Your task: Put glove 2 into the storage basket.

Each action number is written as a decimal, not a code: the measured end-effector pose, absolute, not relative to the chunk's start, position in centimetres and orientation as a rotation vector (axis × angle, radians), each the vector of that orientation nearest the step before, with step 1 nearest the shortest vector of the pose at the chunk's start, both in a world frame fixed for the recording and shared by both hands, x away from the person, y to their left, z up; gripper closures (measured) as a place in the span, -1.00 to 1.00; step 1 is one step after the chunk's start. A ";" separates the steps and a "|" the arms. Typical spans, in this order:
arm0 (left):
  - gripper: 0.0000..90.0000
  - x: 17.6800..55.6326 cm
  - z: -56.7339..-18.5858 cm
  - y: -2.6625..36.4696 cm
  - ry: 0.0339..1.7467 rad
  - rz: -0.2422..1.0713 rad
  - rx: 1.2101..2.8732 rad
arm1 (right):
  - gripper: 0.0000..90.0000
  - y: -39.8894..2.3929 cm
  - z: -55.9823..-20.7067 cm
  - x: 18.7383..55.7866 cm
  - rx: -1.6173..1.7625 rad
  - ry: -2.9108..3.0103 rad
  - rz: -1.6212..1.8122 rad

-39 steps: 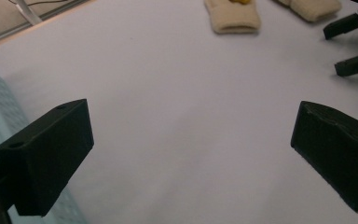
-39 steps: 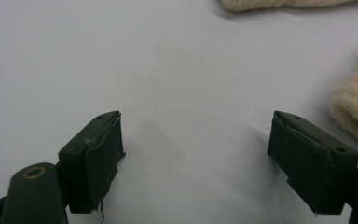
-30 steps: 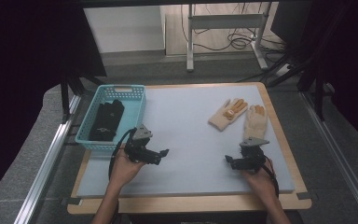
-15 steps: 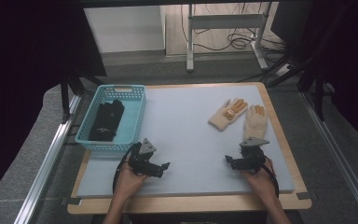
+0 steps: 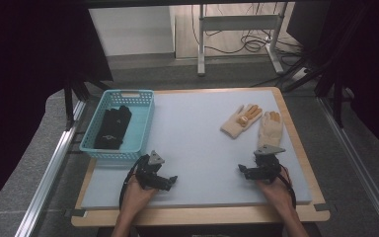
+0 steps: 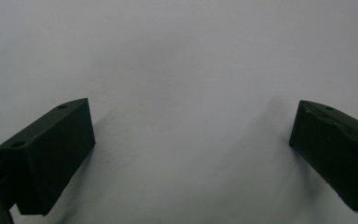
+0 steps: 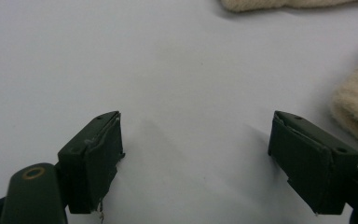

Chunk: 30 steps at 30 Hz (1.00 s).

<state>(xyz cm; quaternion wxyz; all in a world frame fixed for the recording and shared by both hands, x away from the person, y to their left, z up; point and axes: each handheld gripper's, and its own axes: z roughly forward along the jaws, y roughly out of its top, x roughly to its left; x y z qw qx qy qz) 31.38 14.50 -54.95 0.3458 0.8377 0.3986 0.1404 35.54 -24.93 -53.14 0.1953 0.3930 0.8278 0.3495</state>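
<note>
At the left of the pale grey padded table top [image 5: 197, 143] stands a light blue slotted plastic basket [image 5: 143, 123], and a black fabric glove [image 5: 113, 127] lies inside it. Just in front of the basket's near rim, the left gripper [image 5: 170, 180] rests low over the mat in the person's left hand [image 5: 137, 195]. Its jaws are spread wide, with bare mat between them in the left gripper view. Right of centre, two cream knitted gloves with orange palm patches [image 5: 253, 122] lie side by side and touching on the mat. The right gripper [image 5: 243, 171], in the person's right hand [image 5: 272, 188], sits just in front of them. Its jaws are also released, empty, with a cream cuff near the right jaw in the right gripper view.
</note>
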 end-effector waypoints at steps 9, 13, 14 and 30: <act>-0.98 31.4 -55.0 14.6 1.037 0.366 2.172 | -0.60 -25.1 -53.0 35.5 1.103 2.325 0.993; -0.97 31.4 -55.0 14.6 1.044 0.365 2.166 | -0.58 -25.6 -52.4 35.8 1.116 2.324 1.003; -0.97 31.4 -55.0 14.6 1.045 0.365 2.166 | -0.58 -25.8 -52.2 35.9 1.113 2.320 1.007; -0.96 31.4 -55.0 14.6 1.046 0.366 2.164 | -0.33 -30.5 -49.0 41.4 1.223 2.216 0.986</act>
